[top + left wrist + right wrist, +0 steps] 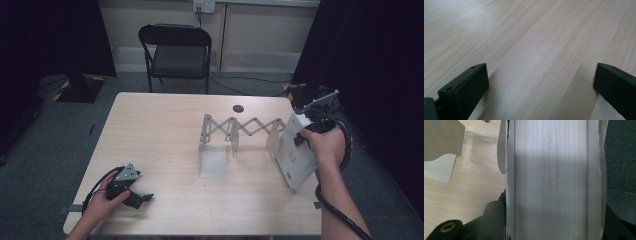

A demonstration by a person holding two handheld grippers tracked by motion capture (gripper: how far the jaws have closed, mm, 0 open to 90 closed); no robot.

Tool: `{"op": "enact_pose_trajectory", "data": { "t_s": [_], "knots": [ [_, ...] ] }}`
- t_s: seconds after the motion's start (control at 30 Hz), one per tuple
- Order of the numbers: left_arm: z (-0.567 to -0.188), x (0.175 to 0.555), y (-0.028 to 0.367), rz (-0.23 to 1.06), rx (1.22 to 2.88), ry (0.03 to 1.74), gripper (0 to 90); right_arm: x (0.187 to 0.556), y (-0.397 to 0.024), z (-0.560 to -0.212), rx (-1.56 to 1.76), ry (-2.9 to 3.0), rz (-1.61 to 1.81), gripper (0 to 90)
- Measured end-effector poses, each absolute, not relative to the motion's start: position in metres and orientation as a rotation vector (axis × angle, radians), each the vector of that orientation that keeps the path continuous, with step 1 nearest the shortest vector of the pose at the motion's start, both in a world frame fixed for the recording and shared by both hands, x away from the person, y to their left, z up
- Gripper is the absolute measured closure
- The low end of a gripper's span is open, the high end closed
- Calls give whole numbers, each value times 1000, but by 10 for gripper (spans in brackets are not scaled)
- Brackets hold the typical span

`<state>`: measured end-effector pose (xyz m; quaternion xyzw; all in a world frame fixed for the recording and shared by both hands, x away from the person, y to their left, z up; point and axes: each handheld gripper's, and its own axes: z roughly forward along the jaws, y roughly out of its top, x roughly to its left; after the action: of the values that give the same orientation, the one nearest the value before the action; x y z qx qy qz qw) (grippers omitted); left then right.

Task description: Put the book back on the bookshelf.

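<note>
A: One book (295,155), one rack, that's the whole job. We have the white book clamped in the right gripper (306,137), jaws squeezing both covers with the page edges (551,180) facing the camera. It hangs tilted at the right end of the expanding metal rack (240,132), low corner near the table's (160,125) right edge

B: And the left gripper (142,199)? We see it resting on the table near the front left corner, jaws spread wide, nothing between them

A: Yep, idle. We'd say the trick is to stand the book upright first, then slide it in between two dividers (442,152) instead of dropping it on top of one

B: Agreed, and we keep the squeeze firm until the bottom edge sits flat, otherwise it probably tips off the side. The rack looks light, so we go gentle or it scoots
</note>
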<state>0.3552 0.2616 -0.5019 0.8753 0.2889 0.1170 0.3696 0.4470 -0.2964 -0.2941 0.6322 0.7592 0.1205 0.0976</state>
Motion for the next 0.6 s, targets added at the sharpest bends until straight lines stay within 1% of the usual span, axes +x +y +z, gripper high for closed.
{"op": "enact_pose_trajectory", "data": {
  "t_s": [0.6],
  "knots": [
    [-502, 355, 262, 300, 2247, 741, 0, 460, -293, -298, 1885, 2226, 366, 529]
  ]
}}
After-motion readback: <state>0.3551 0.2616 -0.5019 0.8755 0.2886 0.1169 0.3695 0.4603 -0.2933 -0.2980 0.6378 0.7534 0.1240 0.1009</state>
